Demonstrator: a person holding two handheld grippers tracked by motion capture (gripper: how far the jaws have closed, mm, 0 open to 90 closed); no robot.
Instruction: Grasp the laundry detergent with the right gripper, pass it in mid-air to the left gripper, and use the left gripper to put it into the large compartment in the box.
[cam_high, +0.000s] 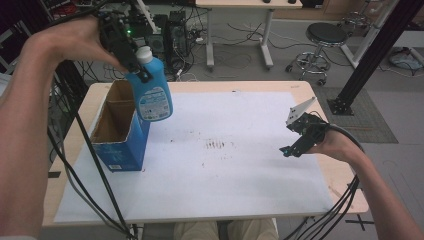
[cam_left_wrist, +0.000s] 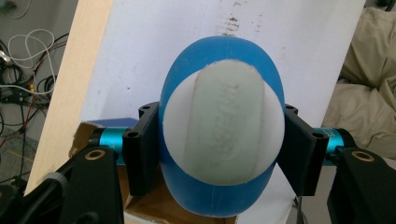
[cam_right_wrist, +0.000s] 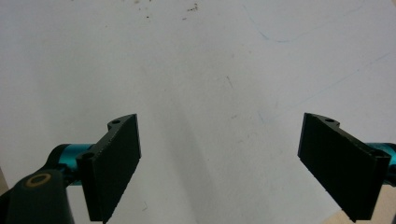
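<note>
My left gripper (cam_high: 141, 70) is shut on the neck of a blue bottle (cam_high: 151, 90) with a white cap (cam_high: 144, 54) and holds it in the air, beside the top of an open blue cardboard box (cam_high: 120, 130). In the left gripper view the white cap (cam_left_wrist: 224, 121) faces the camera, and both black pads (cam_left_wrist: 145, 144) press the bottle's (cam_left_wrist: 219, 200) sides under my left gripper (cam_left_wrist: 219, 149). My right gripper (cam_high: 289, 150) hangs low over the white sheet (cam_high: 225, 165) at the table's right. Its jaws are wide apart in the right gripper view, where my right gripper (cam_right_wrist: 219, 163) is open with nothing between them.
The box stands at the left edge of the white sheet, open side up. Dark smudges (cam_high: 217, 145) mark the middle of the sheet. Cables (cam_high: 95, 170) trail off the front left and right of the table. A black stool (cam_high: 325, 40) and a desk stand behind the table.
</note>
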